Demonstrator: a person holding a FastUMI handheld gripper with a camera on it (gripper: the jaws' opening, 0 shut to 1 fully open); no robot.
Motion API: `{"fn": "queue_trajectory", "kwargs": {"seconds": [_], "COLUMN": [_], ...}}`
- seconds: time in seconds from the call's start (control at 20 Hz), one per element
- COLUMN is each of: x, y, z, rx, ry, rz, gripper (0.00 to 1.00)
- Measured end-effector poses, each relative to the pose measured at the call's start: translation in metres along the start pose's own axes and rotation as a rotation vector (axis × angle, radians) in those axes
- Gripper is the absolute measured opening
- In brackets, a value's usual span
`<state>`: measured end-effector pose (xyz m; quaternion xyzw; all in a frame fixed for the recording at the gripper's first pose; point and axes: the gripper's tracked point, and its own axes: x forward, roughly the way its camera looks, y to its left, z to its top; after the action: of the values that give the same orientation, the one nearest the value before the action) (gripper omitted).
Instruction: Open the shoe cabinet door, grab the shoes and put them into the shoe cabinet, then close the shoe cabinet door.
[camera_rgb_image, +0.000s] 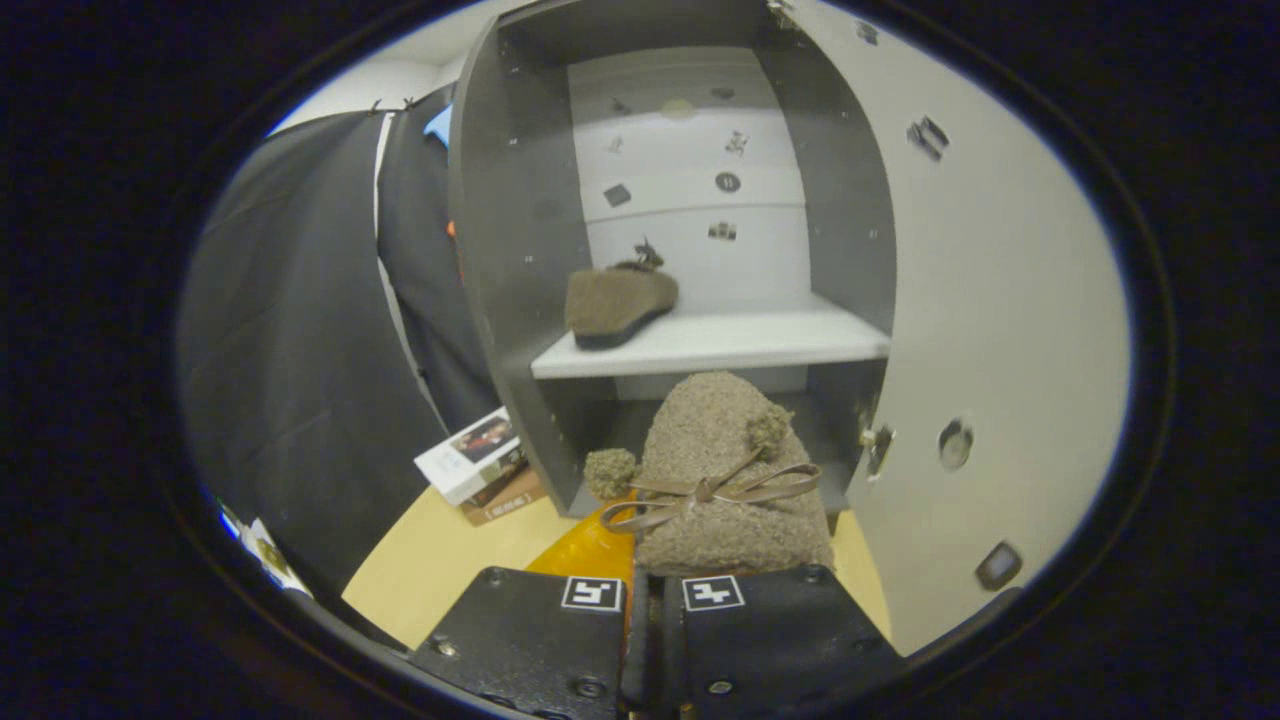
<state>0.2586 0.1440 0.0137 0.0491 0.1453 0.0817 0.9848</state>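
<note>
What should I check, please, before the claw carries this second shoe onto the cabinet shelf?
1. Door open: ok. The cabinet door is swung wide beside the opening.
2. Grip on the held shoe: ok. The claw is nearly closed and the shoe rises from between its fingers; the contact itself is hidden.
3. Room on the shelf: ok. The first shoe sits at its far side from the door, with bare shelf next to it.
4. Height: not ok. The held shoe sits below the shelf edge, so it likely needs lifting.
5. Bow laces hanging free: cannot tell whether they would snag.
</note>
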Motion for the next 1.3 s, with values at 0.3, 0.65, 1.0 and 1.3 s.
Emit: {"fn": "queue_trajectory", "kwargs": {"seconds": [0.3,0.65,1.0,1.3], "x": [0.015,0.078,0.157,0.215], "y": [-0.012,-0.015,-0.015,-0.037], "z": [0.082,0.154,0.176,0.161], "rx": [-0.039,-0.055,-0.067,-0.029], "ry": [-0.102,-0.16,-0.122,-0.036], "rz": [-0.044,-0.044,-0.052,-0.102], "gripper": [0.09,0.09,0.09,0.09]}}
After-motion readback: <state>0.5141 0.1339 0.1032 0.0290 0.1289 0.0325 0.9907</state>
